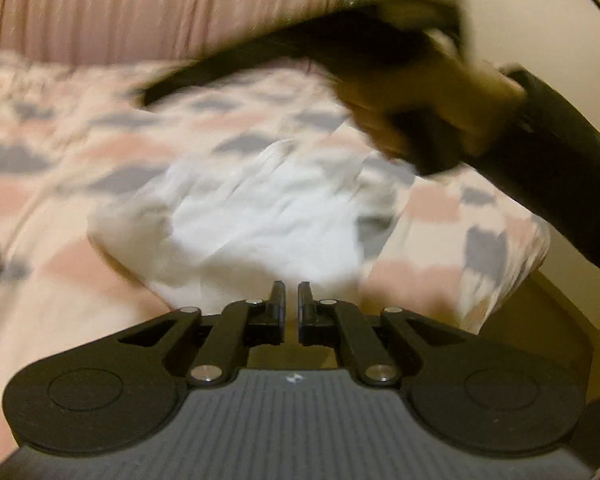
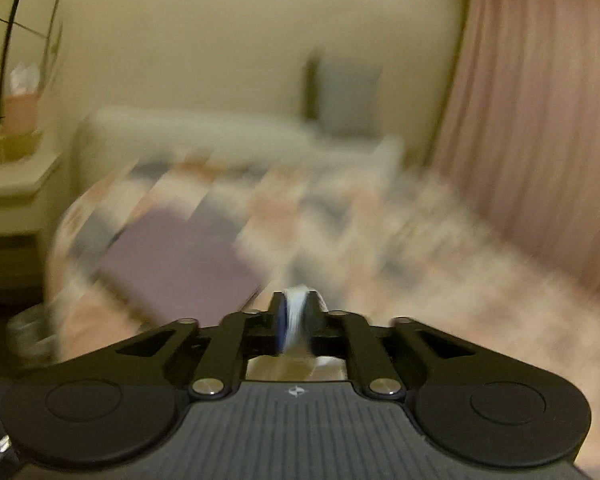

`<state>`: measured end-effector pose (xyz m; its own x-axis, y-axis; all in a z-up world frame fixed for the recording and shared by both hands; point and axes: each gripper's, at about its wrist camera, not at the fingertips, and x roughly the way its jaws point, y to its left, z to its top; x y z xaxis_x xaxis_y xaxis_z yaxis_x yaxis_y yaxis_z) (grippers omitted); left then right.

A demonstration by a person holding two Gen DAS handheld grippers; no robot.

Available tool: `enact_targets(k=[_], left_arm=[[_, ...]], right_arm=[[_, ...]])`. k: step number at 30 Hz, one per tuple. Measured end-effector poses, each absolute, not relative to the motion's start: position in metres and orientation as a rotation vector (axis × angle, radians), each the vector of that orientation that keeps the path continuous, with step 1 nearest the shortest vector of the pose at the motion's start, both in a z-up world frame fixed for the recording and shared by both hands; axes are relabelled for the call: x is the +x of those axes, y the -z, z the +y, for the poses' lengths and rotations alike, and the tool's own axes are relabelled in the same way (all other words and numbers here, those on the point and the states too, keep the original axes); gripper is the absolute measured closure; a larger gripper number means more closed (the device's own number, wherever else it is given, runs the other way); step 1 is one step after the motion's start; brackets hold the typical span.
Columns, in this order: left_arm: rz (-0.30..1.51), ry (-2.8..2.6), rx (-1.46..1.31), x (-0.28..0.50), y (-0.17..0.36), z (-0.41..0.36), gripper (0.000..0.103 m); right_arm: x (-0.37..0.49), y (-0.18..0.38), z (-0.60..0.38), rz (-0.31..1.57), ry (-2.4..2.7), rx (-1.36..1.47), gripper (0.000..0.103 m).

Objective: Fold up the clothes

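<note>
A crumpled white garment (image 1: pixel 256 216) lies on the bed's pink, grey and white patterned cover (image 1: pixel 80 184). My left gripper (image 1: pixel 292 292) hovers just above its near edge, jaws nearly together with a narrow gap and nothing between them. My right gripper (image 2: pixel 298 312) is shut on a bunched fold of white cloth (image 2: pixel 296 320) with a blue edge. In the left wrist view the right gripper and the hand holding it (image 1: pixel 432 120) show blurred at the upper right, above the garment. A folded purple garment (image 2: pixel 180 264) lies on the bed to the left in the right wrist view.
A pink curtain (image 1: pixel 140 8) hangs behind the bed and also shows in the right wrist view (image 2: pixel 540 120). A bedside table (image 2: pixel 12 184) with a round mirror (image 2: pixel 20 48) stands at the left. A pillow (image 2: pixel 348 96) leans against the far wall. Both views are motion-blurred.
</note>
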<state>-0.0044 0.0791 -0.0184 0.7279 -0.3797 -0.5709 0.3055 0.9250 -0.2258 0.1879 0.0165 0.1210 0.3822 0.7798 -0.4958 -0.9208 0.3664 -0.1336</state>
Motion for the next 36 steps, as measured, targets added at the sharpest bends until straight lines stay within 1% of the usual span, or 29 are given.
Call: enact_targets(k=[2, 4, 5, 8, 10, 11, 13, 14, 15, 16, 17, 20, 22, 23, 25, 26, 27, 34, 35, 36], left_arm=[[0.663, 0.354, -0.120, 0.000, 0.020, 0.096, 0.089], [0.643, 0.339, -0.106, 0.007, 0.014, 0.107, 0.087], [0.625, 0.335, -0.095, 0.010, 0.010, 0.111, 0.084], [0.576, 0.319, -0.055, 0.025, 0.005, 0.120, 0.070], [0.570, 0.289, -0.018, 0.042, 0.005, 0.123, 0.069], [0.572, 0.271, -0.003, 0.052, 0.008, 0.124, 0.068], [0.583, 0.235, 0.023, 0.066, 0.015, 0.129, 0.063], [0.592, 0.208, 0.036, 0.072, 0.019, 0.132, 0.061], [0.600, 0.189, 0.039, 0.075, 0.022, 0.136, 0.060], [0.614, 0.178, 0.028, 0.079, 0.026, 0.140, 0.059], [0.628, 0.167, 0.017, 0.083, 0.030, 0.145, 0.054], [0.670, 0.139, -0.019, 0.091, 0.039, 0.158, 0.053], [0.692, 0.147, -0.035, 0.095, 0.042, 0.162, 0.054], [0.703, 0.160, -0.043, 0.097, 0.044, 0.164, 0.060], [0.722, 0.191, -0.050, 0.100, 0.046, 0.163, 0.075], [0.725, 0.206, -0.038, 0.100, 0.046, 0.161, 0.088], [0.725, 0.217, -0.019, 0.100, 0.046, 0.158, 0.096], [0.676, 0.237, 0.016, 0.090, 0.035, 0.149, 0.099], [0.668, 0.241, 0.019, 0.086, 0.031, 0.148, 0.099], [0.661, 0.246, 0.022, 0.083, 0.026, 0.147, 0.099]], right_arm=[[0.186, -0.078, 0.023, 0.483, -1.155, -0.400, 0.072], [0.187, -0.052, 0.009, 0.560, -1.136, -0.325, 0.068], [0.186, -0.042, -0.005, 0.589, -1.111, -0.273, 0.067], [0.185, -0.023, -0.058, 0.640, -0.983, -0.108, 0.061], [0.183, -0.016, -0.101, 0.637, -0.859, -0.013, 0.058], [0.180, -0.013, -0.119, 0.635, -0.799, 0.013, 0.058], [0.174, -0.006, -0.153, 0.639, -0.686, 0.064, 0.058], [0.171, -0.004, -0.168, 0.651, -0.646, 0.095, 0.056], [0.167, -0.001, -0.183, 0.664, -0.610, 0.127, 0.055], [0.161, 0.004, -0.191, 0.682, -0.594, 0.159, 0.054], [0.155, 0.011, -0.195, 0.704, -0.590, 0.185, 0.053], [0.137, 0.033, -0.201, 0.775, -0.592, 0.256, 0.049], [0.129, 0.051, -0.194, 0.821, -0.600, 0.286, 0.048], [0.129, 0.058, -0.191, 0.837, -0.600, 0.300, 0.048], [0.131, 0.067, -0.184, 0.865, -0.591, 0.345, 0.048], [0.132, 0.068, -0.181, 0.870, -0.590, 0.365, 0.046], [0.135, 0.071, -0.179, 0.872, -0.580, 0.381, 0.044], [0.161, 0.081, -0.180, 0.863, -0.495, 0.452, 0.045], [0.164, 0.083, -0.178, 0.870, -0.494, 0.453, 0.052], [0.167, 0.085, -0.176, 0.877, -0.493, 0.455, 0.062]])
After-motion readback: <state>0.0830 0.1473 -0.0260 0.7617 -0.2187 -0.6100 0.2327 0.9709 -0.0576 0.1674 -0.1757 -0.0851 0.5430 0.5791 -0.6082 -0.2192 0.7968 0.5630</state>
